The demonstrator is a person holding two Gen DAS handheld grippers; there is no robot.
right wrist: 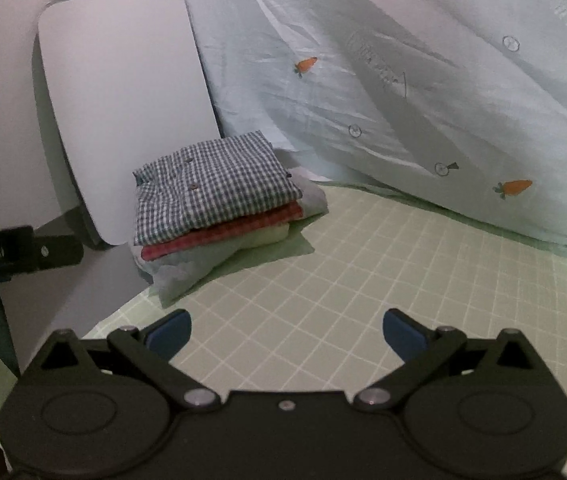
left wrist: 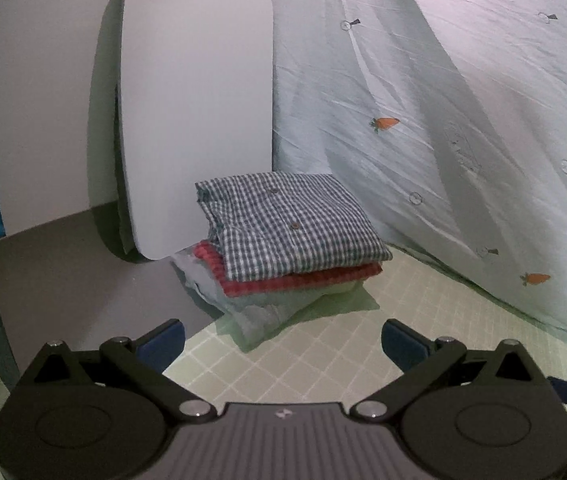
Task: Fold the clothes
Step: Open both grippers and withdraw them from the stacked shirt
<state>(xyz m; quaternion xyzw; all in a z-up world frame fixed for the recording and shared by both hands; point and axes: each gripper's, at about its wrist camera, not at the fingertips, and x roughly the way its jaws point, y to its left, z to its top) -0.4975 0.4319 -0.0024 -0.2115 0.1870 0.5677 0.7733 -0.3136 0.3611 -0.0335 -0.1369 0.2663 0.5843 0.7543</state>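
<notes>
Hovering wide open and empty, left tongs and right tongs over the green grid mat, folded stack just ahead, blue checked shirt on top, red checked one under it, white board leaning behind, carrot-print sheet on the right

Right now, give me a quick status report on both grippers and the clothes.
Left gripper open, empty. Right gripper open, empty. Folded stack: checked shirt on top, red garment under it, pale one at bottom. Nothing between grippers and stack.
</notes>
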